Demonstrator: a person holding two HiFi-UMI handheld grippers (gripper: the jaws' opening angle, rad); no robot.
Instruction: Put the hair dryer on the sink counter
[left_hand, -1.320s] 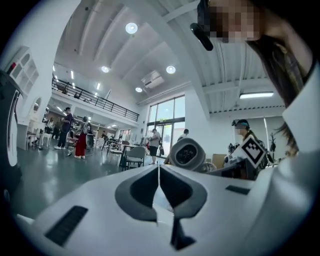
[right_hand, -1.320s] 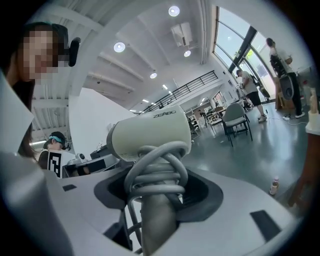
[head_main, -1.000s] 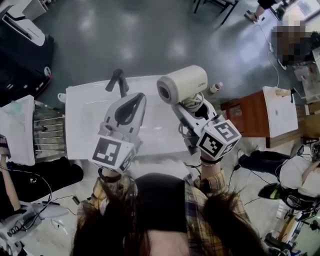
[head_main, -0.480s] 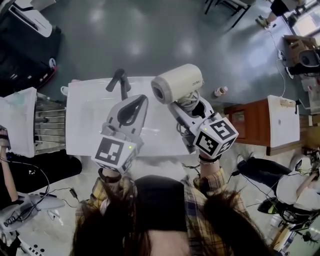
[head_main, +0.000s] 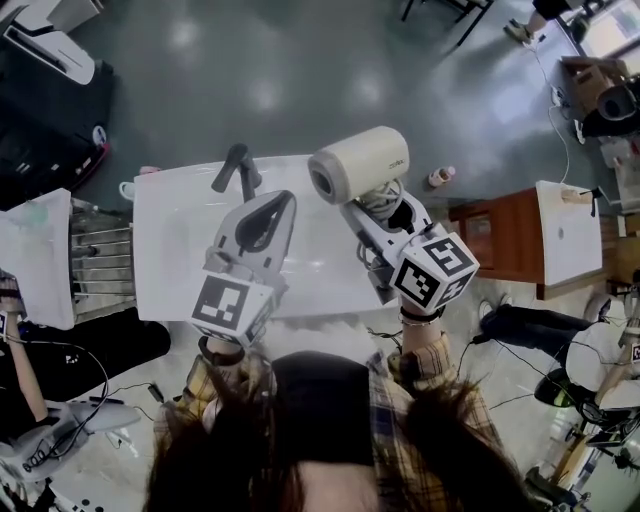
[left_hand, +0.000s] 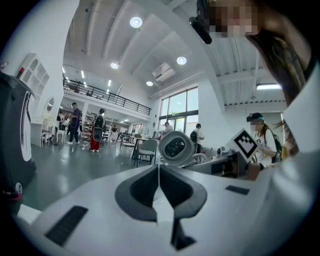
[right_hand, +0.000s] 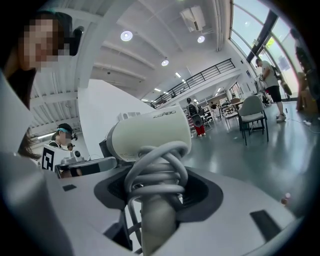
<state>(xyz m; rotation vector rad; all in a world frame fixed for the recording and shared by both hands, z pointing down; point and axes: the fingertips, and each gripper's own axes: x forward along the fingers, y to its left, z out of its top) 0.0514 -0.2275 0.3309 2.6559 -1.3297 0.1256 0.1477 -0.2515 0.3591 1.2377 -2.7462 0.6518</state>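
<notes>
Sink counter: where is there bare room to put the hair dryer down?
The sink counter is bare left of the faucet, toward the metal rack, and between the left claw and right claw. Those crowd its middle and right side.

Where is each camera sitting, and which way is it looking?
Head view: on the person's head, looking steeply down at the sink counter; shows hair, left hand-held gripper, right hand-held gripper.
Left gripper view: on the left hand-held gripper, looking along its shut jaws across the hall.
Right gripper view: on the right hand-held gripper, looking along jaws shut on the hair dryer.
Shared: all three show the hair dryer.
</notes>
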